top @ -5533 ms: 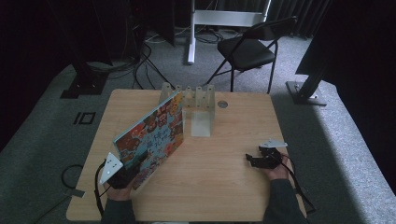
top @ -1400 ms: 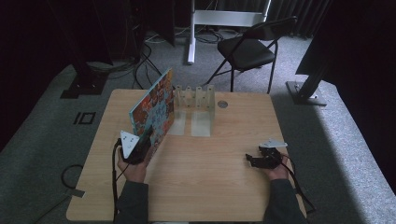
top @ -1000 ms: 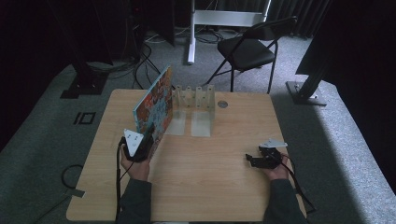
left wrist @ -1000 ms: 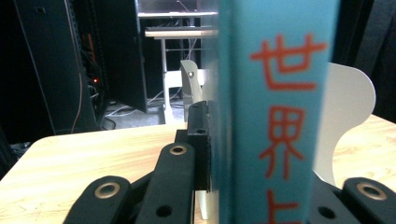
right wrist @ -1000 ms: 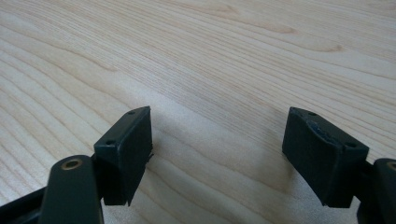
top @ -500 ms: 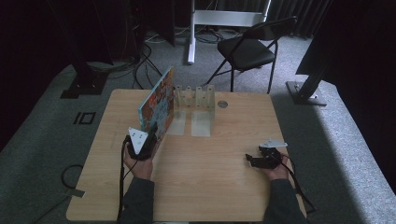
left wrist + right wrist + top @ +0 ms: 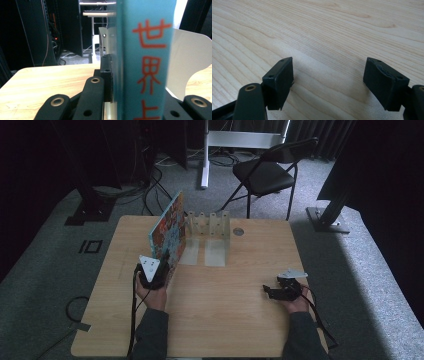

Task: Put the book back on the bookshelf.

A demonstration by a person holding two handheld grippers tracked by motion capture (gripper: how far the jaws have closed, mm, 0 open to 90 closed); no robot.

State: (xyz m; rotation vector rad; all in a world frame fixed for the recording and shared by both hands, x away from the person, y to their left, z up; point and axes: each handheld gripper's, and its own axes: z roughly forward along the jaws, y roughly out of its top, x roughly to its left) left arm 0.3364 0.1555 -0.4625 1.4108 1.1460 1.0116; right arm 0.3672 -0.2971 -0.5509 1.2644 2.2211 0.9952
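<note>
Your left gripper point(image 7: 159, 270) pinches the book point(image 7: 169, 231), which stands upright just left of the rack point(image 7: 209, 224). Keep it straight and aim for 1 slot. Your right gripper point(image 7: 328, 83) rests wide and empty, well right of the rack.

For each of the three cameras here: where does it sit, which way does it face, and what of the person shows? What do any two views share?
High view: above the person's side, facing forward and down on the table; both forearms, left gripper, right gripper.
Left gripper view: on the left gripper, facing the book clamped upright between its jaws, rack behind.
Right gripper view: on the right gripper, facing bare tabletop, jaws apart.
Shared: high and left gripper views both show book and rack.
</note>
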